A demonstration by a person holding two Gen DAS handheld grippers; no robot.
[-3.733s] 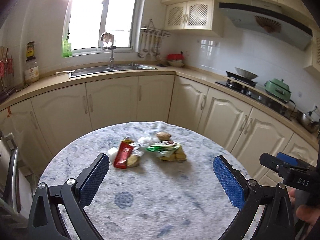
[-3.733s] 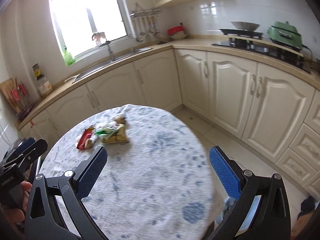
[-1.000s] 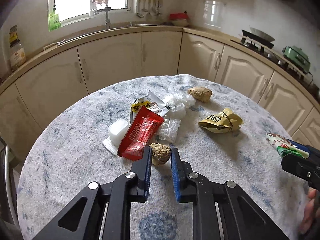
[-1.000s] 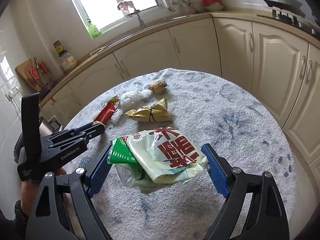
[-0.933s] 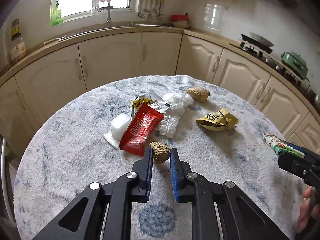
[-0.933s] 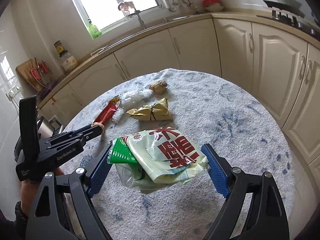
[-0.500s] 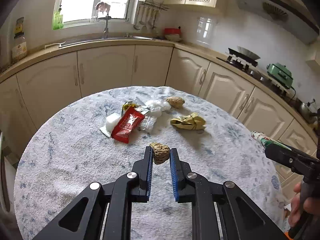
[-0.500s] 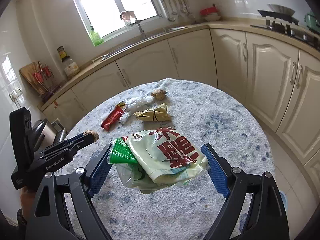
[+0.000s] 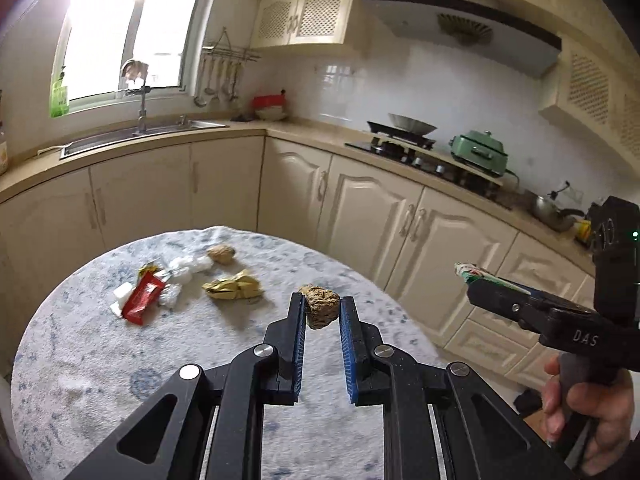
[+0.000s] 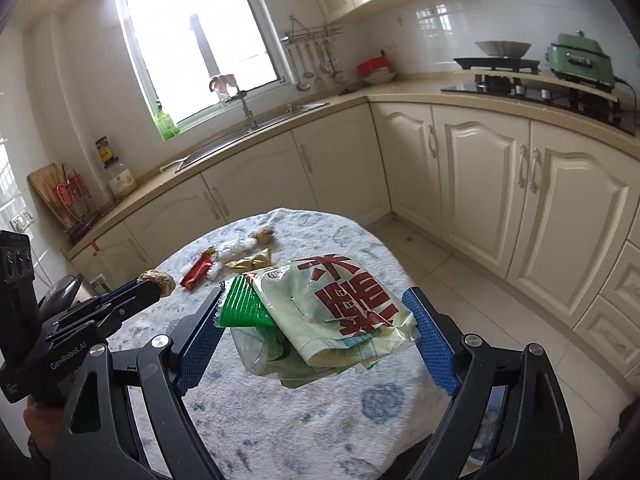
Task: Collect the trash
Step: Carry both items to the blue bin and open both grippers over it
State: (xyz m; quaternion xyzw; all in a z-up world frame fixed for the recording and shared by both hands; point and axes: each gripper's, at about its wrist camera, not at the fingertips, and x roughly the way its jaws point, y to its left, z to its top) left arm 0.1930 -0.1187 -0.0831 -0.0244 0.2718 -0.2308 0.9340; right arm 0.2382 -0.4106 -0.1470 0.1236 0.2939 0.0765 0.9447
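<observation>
Claws both lifted higher vs before: left claw pinching brown lump, right claw clamping snack bag.

Green pot beside stove

We are in a home kitchen. We see cream cabinets, a sink under the window, and a gas hob.
</observation>
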